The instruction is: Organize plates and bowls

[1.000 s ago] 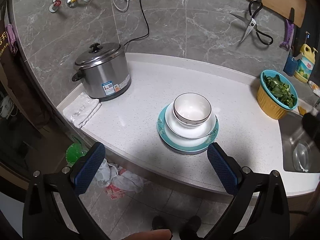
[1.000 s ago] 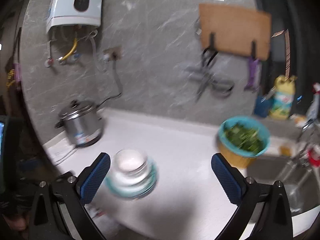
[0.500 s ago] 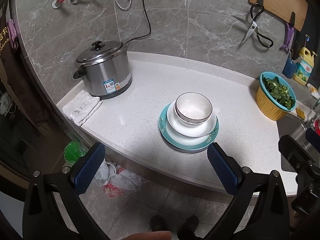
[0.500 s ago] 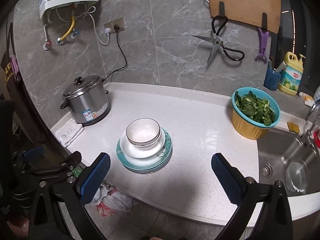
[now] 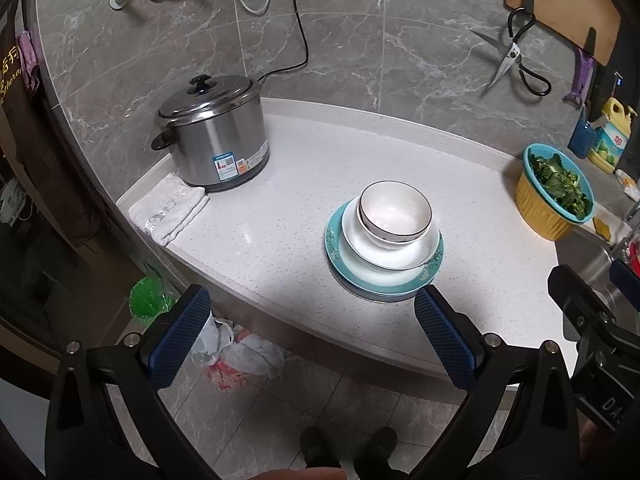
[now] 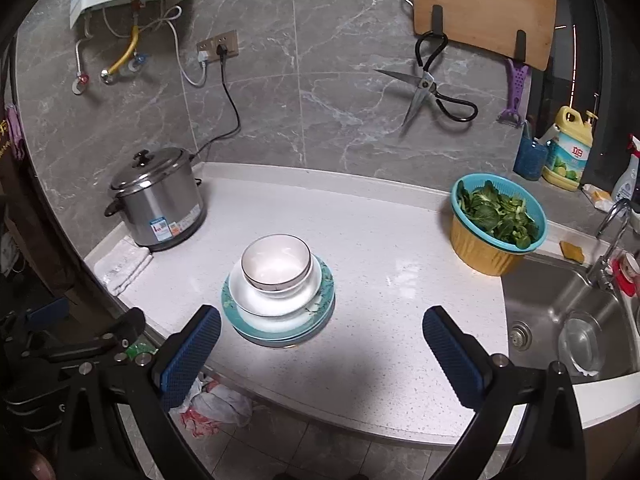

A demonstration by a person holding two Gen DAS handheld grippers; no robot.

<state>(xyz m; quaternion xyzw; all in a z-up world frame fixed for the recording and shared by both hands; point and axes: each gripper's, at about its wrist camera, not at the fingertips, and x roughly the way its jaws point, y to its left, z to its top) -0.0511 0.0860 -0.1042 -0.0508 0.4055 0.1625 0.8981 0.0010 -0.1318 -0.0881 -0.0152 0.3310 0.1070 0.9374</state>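
Hovering off the counter [image 6: 400,280] edge, both jaws gape wide and empty, short of the stacked dishes [image 5: 384,248].

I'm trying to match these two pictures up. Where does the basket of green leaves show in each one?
Left wrist view: the basket of greens sits at the far right edge, on the counter beside the sink.
Right wrist view: the basket of greens sits right of centre, with the sink to its right.
Shared landmark: the stack of dishes, left of the basket in both.
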